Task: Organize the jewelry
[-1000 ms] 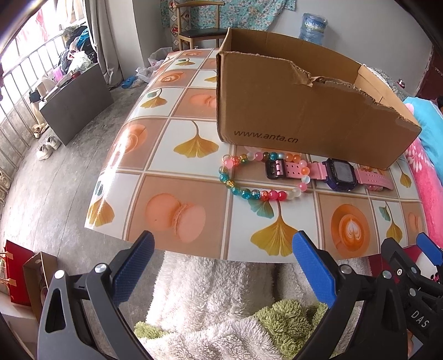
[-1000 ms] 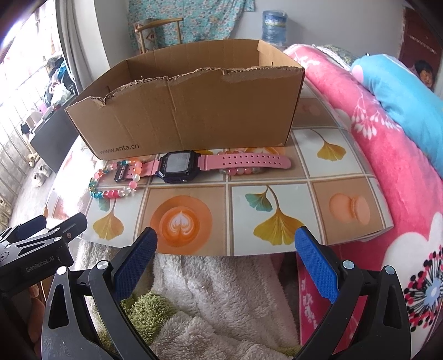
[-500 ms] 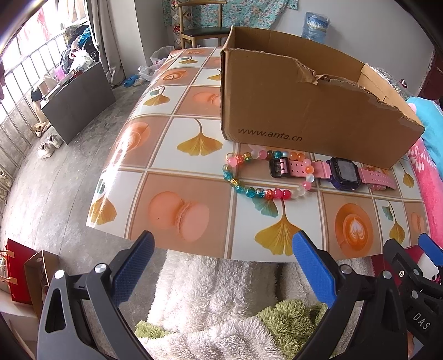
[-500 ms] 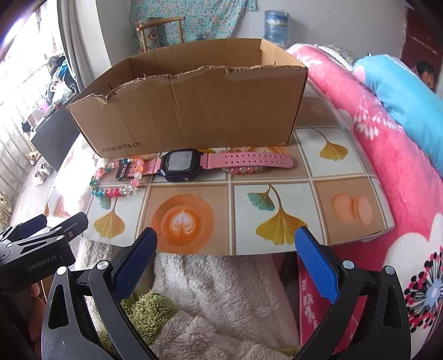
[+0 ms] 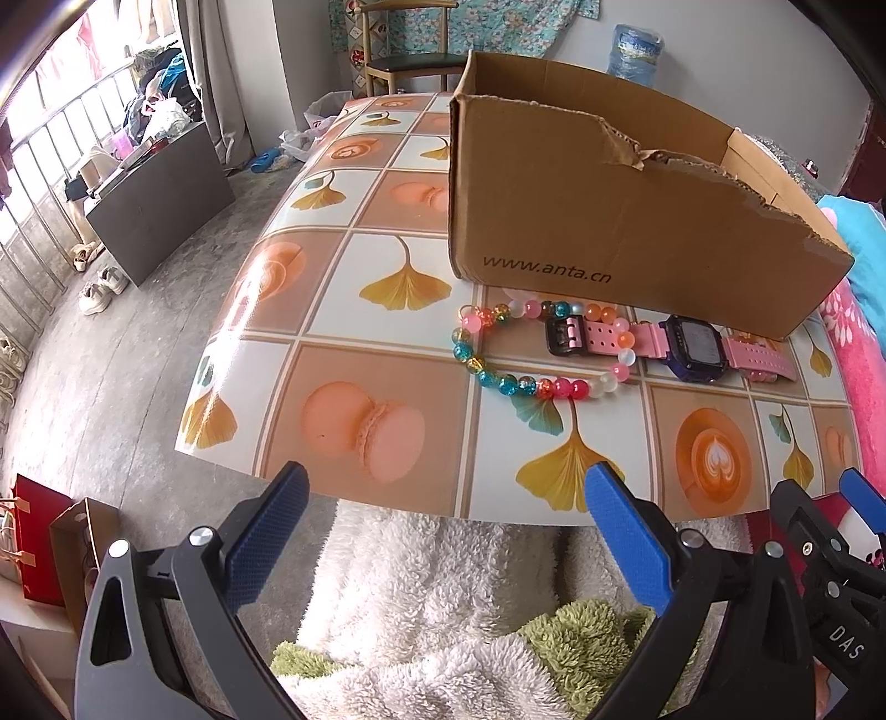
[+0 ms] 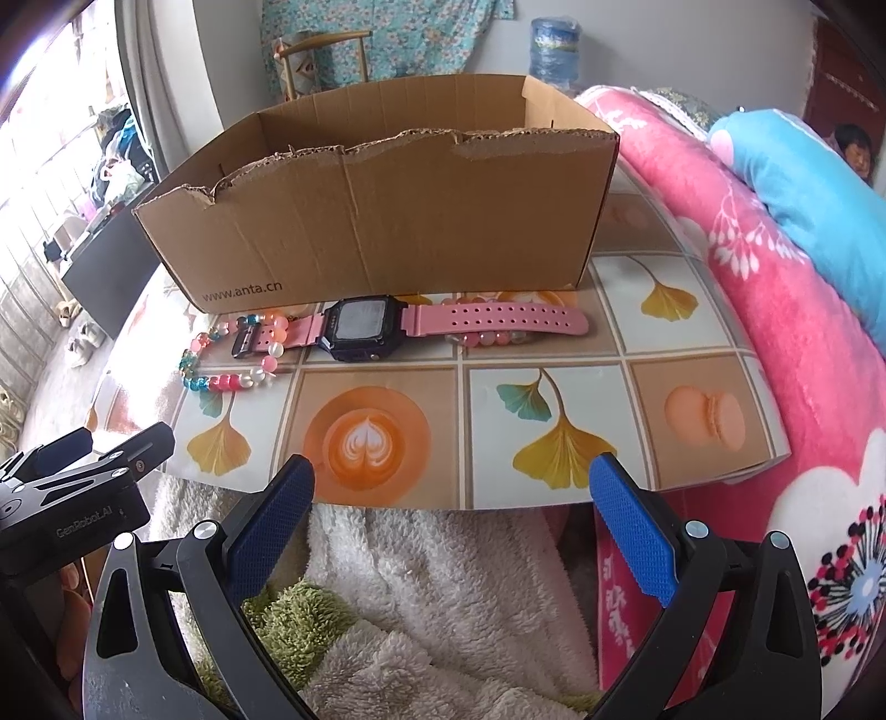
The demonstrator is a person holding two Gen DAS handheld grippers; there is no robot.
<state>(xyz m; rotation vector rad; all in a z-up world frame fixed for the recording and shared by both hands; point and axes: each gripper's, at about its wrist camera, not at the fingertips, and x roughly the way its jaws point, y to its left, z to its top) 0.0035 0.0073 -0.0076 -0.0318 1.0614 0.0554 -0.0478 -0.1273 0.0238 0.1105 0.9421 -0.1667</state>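
A pink-strapped digital watch (image 6: 365, 327) (image 5: 695, 349) lies on the patterned table in front of an open cardboard box (image 6: 382, 221) (image 5: 609, 221). Its buckle end rests across a loop of colourful beads, the bead bracelet (image 5: 498, 376) (image 6: 232, 376). A second bracelet of pale pink beads (image 6: 487, 337) peeks from under the watch's right strap. My left gripper (image 5: 446, 498) hangs open at the table's near edge, below the bead loop. Open too, my right gripper (image 6: 451, 487) is at the near edge, below the watch, holding nothing.
The table (image 5: 354, 382) has a tiled ginkgo and macaron print. A fluffy white and green blanket (image 6: 421, 598) lies under its near edge. A pink floral quilt (image 6: 775, 310) rises to the right. A chair (image 5: 410, 61) and a water bottle (image 6: 554, 50) stand behind the box.
Both grippers have crept slightly forward toward the table, so the box and jewelry look a little nearer. Nothing on the table has moved; both stay open.
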